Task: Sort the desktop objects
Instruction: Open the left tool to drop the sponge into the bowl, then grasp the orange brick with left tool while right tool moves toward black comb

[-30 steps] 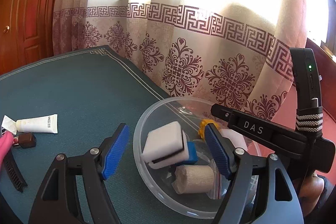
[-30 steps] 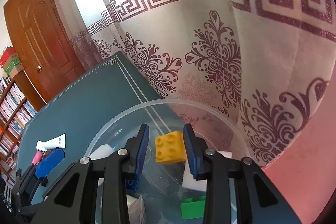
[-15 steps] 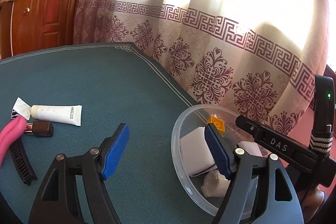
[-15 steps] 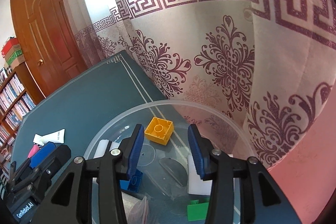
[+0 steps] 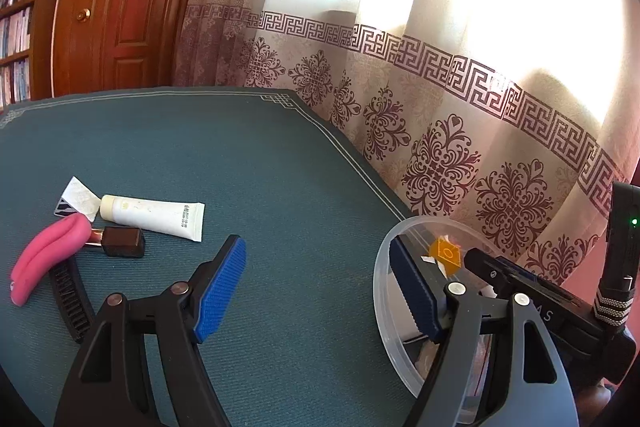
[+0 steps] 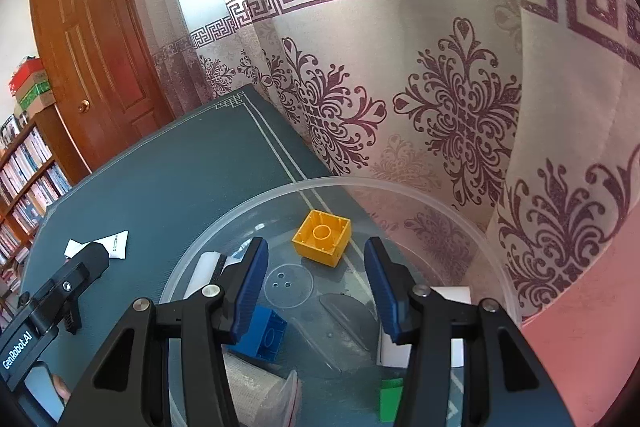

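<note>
The right hand-held gripper (image 6: 316, 283) has just been opening and now holds nothing: the yellow brick (image 6: 322, 238) it gripped a second ago lies upside down in the clear bowl (image 6: 496, 247), beyond the blue brick (image 6: 264, 337) and green brick (image 6: 390, 401). The left hand-held gripper (image 5: 316, 291), jaws apart and empty, has swung from over the bowl toward the tabletop (image 5: 248, 167), where the white tube (image 5: 154, 215), pink lip-shaped piece (image 5: 50, 253) and black comb (image 5: 70, 301) probably come next

Bowl (image 6: 400, 183) at table's (image 5: 240, 155) curtain edge | bricks (image 6: 322, 237) inside bowl | tube (image 5: 154, 217), comb (image 5: 68, 301) lying left of bowl
</note>
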